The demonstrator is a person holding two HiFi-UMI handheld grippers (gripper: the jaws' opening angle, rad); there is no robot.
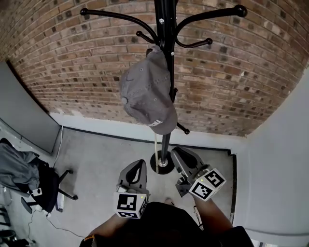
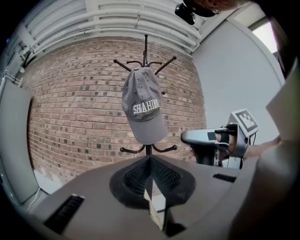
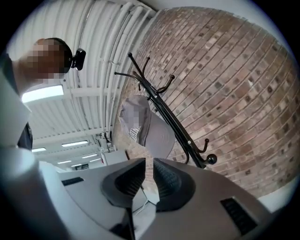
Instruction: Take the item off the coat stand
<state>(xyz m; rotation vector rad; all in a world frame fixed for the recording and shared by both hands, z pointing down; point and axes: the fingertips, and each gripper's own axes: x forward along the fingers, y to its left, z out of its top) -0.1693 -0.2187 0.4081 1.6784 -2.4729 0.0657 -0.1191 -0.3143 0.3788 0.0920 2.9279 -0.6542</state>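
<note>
A grey cap point(image 1: 147, 91) with white lettering hangs on a hook of the black coat stand point(image 1: 166, 29), crown up, against the brick wall. The same cap point(image 2: 143, 110) faces the left gripper view, and the cap point(image 3: 150, 131) shows ahead in the right gripper view. My left gripper point(image 1: 140, 163) is held low in front of the stand's base point(image 1: 162, 163), shut on nothing, with its pads meeting. My right gripper point(image 1: 177, 150) is beside it, tilted up toward the stand, its jaws a narrow slit apart with nothing between them. Both are well below the cap and apart from it.
A brick wall point(image 1: 231, 82) stands behind the stand, with grey walls point(image 1: 280, 159) at the right and left. An office chair point(image 1: 46, 185) draped with a grey jacket point(image 1: 17, 166) is at the lower left. Bare hooks point(image 1: 240, 9) spread from the stand's top.
</note>
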